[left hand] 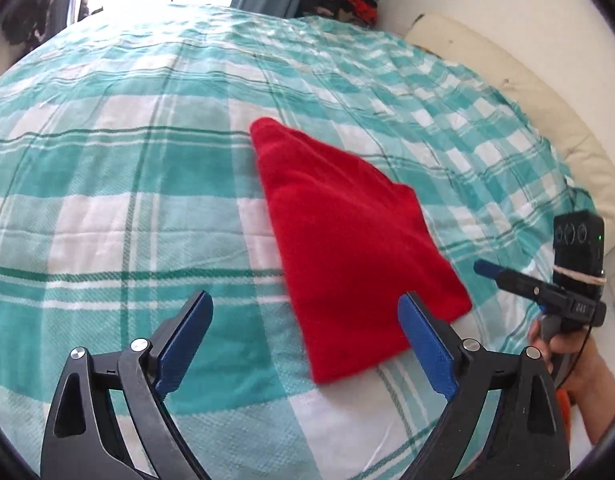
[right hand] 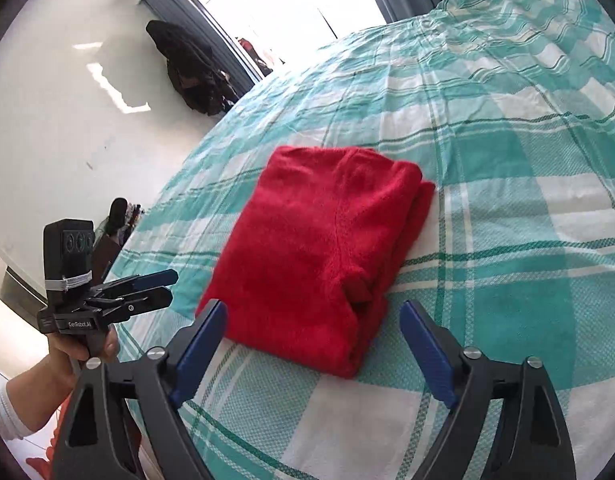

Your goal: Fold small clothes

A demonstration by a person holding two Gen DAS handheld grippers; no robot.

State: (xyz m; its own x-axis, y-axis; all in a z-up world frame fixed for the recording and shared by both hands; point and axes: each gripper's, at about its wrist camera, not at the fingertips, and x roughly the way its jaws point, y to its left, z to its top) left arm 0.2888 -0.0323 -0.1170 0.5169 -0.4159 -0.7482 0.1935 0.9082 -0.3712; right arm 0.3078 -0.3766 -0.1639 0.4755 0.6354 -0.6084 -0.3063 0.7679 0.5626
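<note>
**Red garment lies folded on the checked bedspread, both grippers open and clear of it**

Left wrist view: the left gripper (left hand: 305,338) stands with its blue-padded jaws spread wide and nothing between the pads. The red garment (left hand: 347,240) lies folded flat on the teal-and-white checked bedspread (left hand: 107,184), a tapering shape running from about 12 o'clock of the jaws down towards 4 o'clock; its near corner passes behind the right-hand finger, and whether the two touch cannot be told. At 3 o'clock the right gripper (left hand: 485,268) shows side-on, held in a hand (left hand: 563,354); from this angle its opening cannot be read. A cream pillow (left hand: 527,92) lies along the bed edge at 2 o'clock, and a heap of clothes (left hand: 339,4) at 12 o'clock.

Right wrist view: the right gripper (right hand: 313,340) is likewise wide open and empty. The garment sits at 12 o'clock just ahead of the fingertips, a thick rectangular bundle with a stacked fold along its right edge. At 9 o'clock the left gripper is seen side-on, held in a hand (right hand: 83,346) off the bed edge, clear of the cloth. A dark coat (right hand: 187,72) hangs beside the bright window (right hand: 275,4) at 11 o'clock.
</note>
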